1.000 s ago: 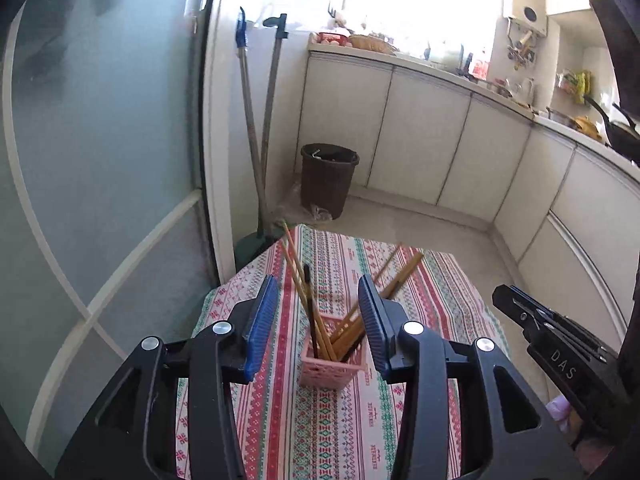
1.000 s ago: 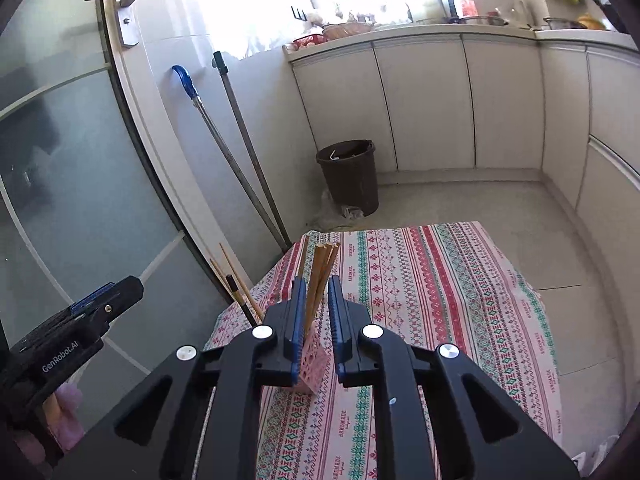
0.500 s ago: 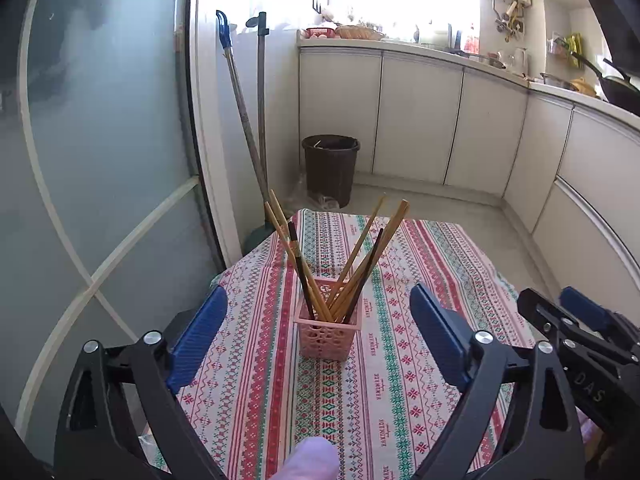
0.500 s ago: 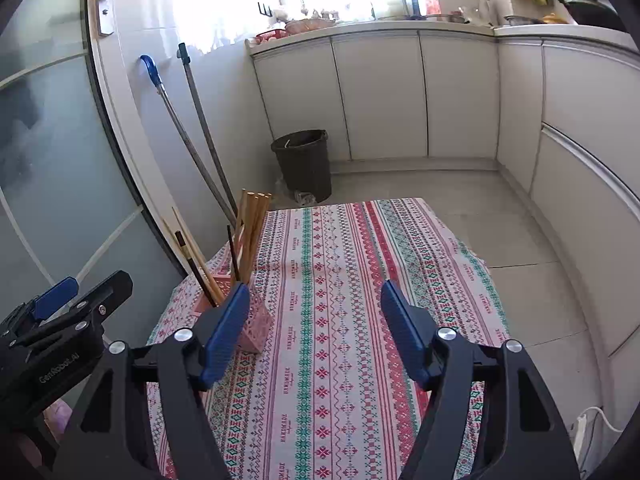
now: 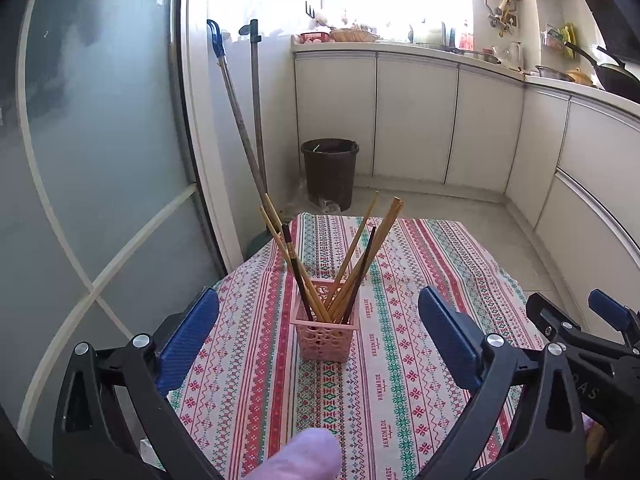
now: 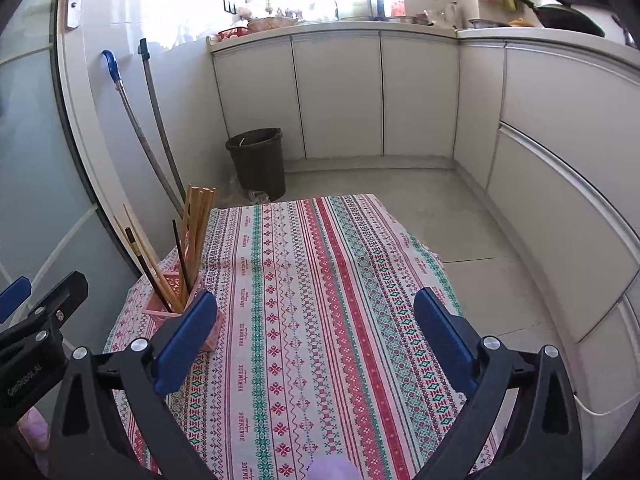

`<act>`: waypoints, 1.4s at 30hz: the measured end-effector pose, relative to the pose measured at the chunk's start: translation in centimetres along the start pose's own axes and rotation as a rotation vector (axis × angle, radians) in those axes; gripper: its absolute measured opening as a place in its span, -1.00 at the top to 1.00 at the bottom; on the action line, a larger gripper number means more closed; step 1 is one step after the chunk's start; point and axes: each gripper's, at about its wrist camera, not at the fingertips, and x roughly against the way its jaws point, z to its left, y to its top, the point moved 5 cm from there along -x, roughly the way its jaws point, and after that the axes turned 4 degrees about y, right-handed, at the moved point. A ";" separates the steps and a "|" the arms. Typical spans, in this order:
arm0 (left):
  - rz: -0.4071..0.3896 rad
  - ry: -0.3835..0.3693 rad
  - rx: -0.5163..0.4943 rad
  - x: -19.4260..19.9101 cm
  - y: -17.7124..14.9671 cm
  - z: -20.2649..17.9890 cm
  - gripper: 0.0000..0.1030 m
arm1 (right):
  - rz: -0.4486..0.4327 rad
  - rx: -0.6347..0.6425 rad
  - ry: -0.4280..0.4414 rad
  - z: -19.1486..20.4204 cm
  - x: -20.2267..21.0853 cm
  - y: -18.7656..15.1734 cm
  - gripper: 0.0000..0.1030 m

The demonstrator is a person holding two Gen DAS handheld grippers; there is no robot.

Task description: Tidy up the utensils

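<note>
A pink lattice holder stands upright on the patterned tablecloth. Several wooden and dark chopsticks stand in it, fanned left and right. My left gripper is open wide and empty, with the holder between and just beyond its blue pads. In the right wrist view the holder and chopsticks sit at the table's left edge, partly behind my left pad. My right gripper is open and empty over the bare cloth. Each gripper shows at the edge of the other's view.
A frosted glass door stands close on the left. Two mop handles lean in the corner by a dark bin. White cabinets run along the back and right. Tiled floor lies beyond the table's far edge.
Both grippers have opened wide and pulled back from the holder. The right gripper let go of the wooden chopsticks, which now stand in the holder.
</note>
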 end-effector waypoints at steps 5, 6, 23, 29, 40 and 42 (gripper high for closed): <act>0.006 -0.003 0.015 -0.1 0.0 0.2 -0.86 | -0.001 0.002 -0.015 -0.1 0.0 0.0 -0.87; 0.007 -0.004 0.018 -0.1 0.0 0.2 -0.86 | -0.001 -0.001 -0.015 -0.1 0.0 0.0 -0.87; 0.046 -0.007 0.008 -0.8 -0.3 0.1 -0.86 | 0.004 -0.003 -0.011 -0.1 0.0 0.1 -0.87; 0.050 -0.012 0.004 -0.9 -0.4 -0.1 -0.86 | 0.008 -0.007 -0.006 -0.1 -0.1 0.0 -0.87; 0.051 -0.008 0.002 -1.0 -0.5 0.0 -0.86 | 0.026 -0.019 0.000 -0.2 -0.6 -0.2 -0.87; 0.050 -0.008 0.002 -1.0 -0.5 -0.1 -0.86 | 0.027 -0.022 0.001 -0.3 -0.6 -0.2 -0.87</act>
